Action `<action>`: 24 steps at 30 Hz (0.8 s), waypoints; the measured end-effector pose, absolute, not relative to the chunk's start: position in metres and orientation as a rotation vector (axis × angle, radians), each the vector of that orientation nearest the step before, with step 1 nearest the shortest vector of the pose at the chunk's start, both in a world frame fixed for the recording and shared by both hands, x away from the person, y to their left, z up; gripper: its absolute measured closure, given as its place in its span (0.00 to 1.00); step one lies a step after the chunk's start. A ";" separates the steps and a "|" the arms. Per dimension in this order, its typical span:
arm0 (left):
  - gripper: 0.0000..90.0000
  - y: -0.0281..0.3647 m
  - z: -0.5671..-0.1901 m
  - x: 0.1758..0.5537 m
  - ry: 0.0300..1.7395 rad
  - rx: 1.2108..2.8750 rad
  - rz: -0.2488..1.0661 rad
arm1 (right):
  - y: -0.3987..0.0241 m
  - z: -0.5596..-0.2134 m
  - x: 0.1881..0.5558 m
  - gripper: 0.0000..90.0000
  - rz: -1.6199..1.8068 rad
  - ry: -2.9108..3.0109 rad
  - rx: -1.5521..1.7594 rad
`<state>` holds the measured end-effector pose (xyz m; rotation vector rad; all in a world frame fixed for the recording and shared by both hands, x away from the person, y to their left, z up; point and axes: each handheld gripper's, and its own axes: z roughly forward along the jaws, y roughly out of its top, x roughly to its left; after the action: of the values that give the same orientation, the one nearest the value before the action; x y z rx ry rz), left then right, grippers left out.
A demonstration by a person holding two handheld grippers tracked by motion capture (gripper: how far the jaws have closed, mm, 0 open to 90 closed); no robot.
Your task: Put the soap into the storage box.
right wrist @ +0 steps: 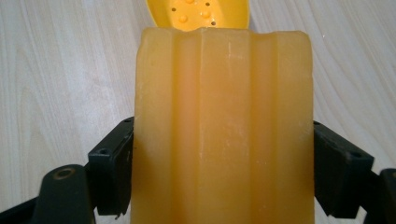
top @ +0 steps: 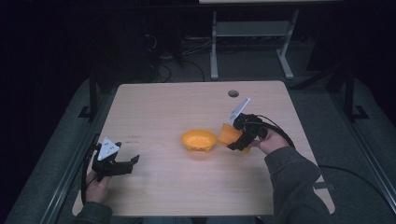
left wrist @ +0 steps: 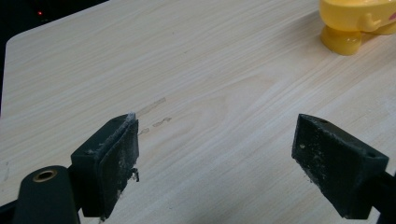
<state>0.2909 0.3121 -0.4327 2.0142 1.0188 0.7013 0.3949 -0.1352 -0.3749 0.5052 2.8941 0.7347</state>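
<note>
A yellow-orange bowl [top: 199, 139] with small holes in its bottom sits on the wooden table [top: 177, 107] near the middle; its foot [left wrist: 343, 39] and its inside [right wrist: 198, 11] show in the gripper views. Just to its right, my right gripper [top: 238, 140] is shut on an orange ribbed cup [right wrist: 222, 126], which stands between both jaws and tilts toward the bowl [top: 229, 134]. My left gripper [top: 125, 163] stays low at the table's front left, open, with bare wood between its jaws [left wrist: 215, 154].
A round cable hole [top: 233, 93] sits near the table's far edge. Faint tape marks [left wrist: 156, 114] lie on the wood ahead of the left gripper. A desk frame [top: 252, 42] stands behind on the floor. The surroundings are dark.
</note>
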 end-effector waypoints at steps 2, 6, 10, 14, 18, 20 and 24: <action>0.16 0.312 -0.433 0.291 1.015 2.017 0.703 | -0.133 -0.374 0.396 0.23 0.737 2.892 0.495; 0.16 0.312 -0.433 0.291 1.016 2.012 0.704 | -0.130 -0.373 0.398 0.23 0.736 2.896 0.489; 0.16 0.312 -0.433 0.291 1.015 2.012 0.706 | -0.126 -0.371 0.399 0.23 0.733 2.898 0.472; 0.16 0.313 -0.433 0.291 1.015 2.007 0.708 | -0.120 -0.367 0.401 0.23 0.727 2.898 0.455; 0.16 0.313 -0.433 0.291 1.015 2.005 0.707 | -0.117 -0.365 0.403 0.23 0.742 2.901 0.447; 0.16 0.313 -0.433 0.291 1.015 2.005 0.708 | -0.113 -0.364 0.404 0.23 0.725 2.903 0.435; 0.16 0.313 -0.433 0.291 1.016 2.004 0.707 | -0.108 -0.363 0.406 0.23 0.724 2.907 0.422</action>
<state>0.2909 0.3127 -0.4327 2.0036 1.0160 0.7071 0.4061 -0.1084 -0.3627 0.4220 2.9072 0.7238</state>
